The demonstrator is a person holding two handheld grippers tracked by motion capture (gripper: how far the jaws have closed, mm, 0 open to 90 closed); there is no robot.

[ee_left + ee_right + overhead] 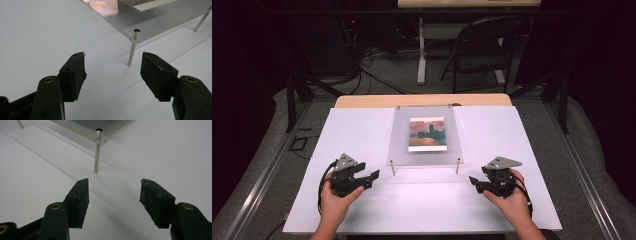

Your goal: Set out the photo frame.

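Both hands low on the white sheet (362, 200), one each side. Left gripper (371, 179) gapes with nothing between its jaws, pointing at the near left metal leg (132, 48) of the clear raised panel (424, 150). Right gripper (473, 182) is spread wide too, nothing held, facing the near right leg (97, 155). On the panel, mid-table, lies a small painted picture (427, 134), well apart from both grippers.

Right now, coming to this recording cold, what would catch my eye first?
Probably the clear acrylic sheet raised on thin metal legs at the middle of the white board, with a small painted picture lying on it. Next, the left gripper and right gripper, both open, flank its near corners, each pointing inward toward a leg.
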